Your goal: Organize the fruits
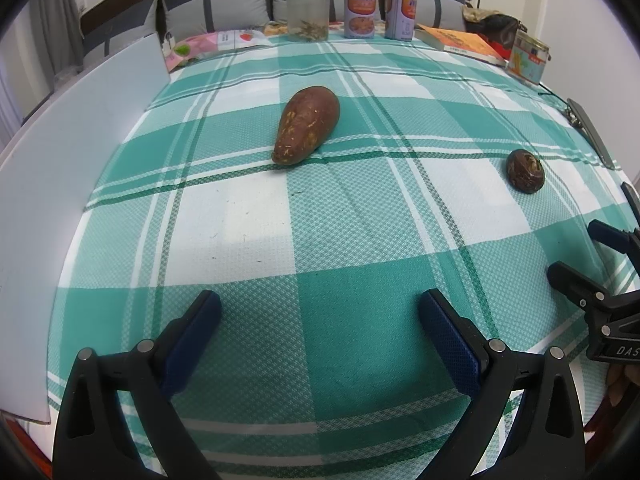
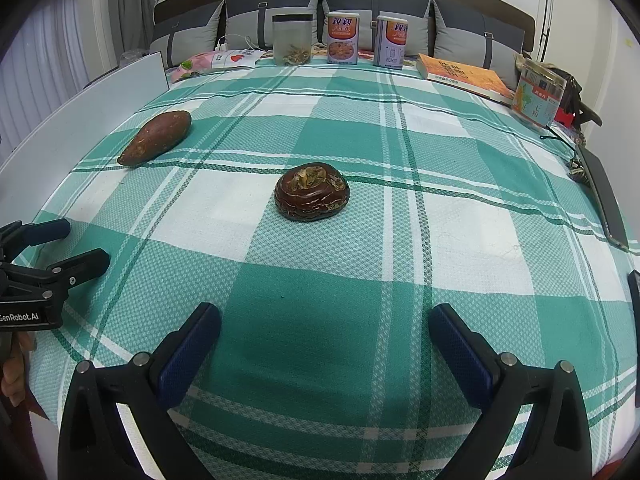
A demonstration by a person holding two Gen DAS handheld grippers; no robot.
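Green plaid tablecloth [image 2: 320, 360], sweet potato [image 1: 306, 124] far left, small round dark fruit [image 2: 311, 197] mid-right, well apart. Left gripper [image 1: 320, 316] and right gripper [image 2: 325, 330] both spread wide, empty. Looks like pre-grasp; next likely reach forward, straddle a fruit, close.

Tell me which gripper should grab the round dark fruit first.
Right. The round dark fruit lies straight ahead of the open right gripper, centred between its fingers. From the left gripper it sits far off to the right, with the sweet potato ahead instead.
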